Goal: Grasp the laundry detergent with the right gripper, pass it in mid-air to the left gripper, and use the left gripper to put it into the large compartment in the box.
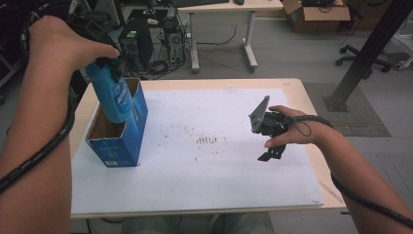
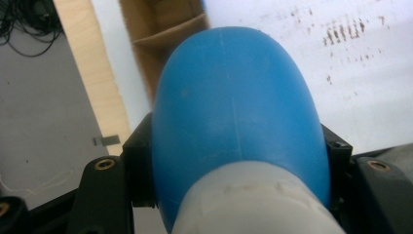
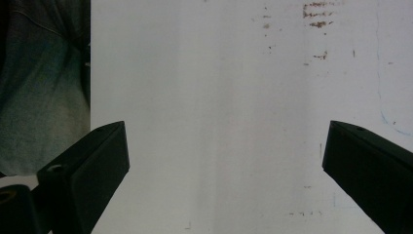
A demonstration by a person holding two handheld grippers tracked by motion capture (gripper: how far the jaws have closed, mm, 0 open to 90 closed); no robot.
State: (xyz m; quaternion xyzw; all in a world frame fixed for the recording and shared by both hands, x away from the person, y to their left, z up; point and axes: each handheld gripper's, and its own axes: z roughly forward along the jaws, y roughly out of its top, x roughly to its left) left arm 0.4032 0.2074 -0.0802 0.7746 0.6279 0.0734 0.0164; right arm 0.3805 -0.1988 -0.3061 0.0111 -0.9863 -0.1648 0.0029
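High view shows your left tongs (image 1: 104,66) clenched on the neck end of a blue plastic bottle (image 1: 111,95), which stands nearly upright, long axis close to vertical with a slight lean, base pointing down into the open blue cardboard box (image 1: 124,141). The box sits at the left edge of the bench (image 1: 302,92), on the white sheet (image 1: 209,180), its brown inner walls bare and flaps open. In the left gripper view the bottle (image 2: 234,107) is smooth and rounded, with a pale band nearest the camera, and your black jaws press both its flanks. Your right tongs (image 1: 269,146) hang released over the sheet, well apart from the box; in the right gripper view the jaws stand wide above the speckled white surface (image 3: 219,122).
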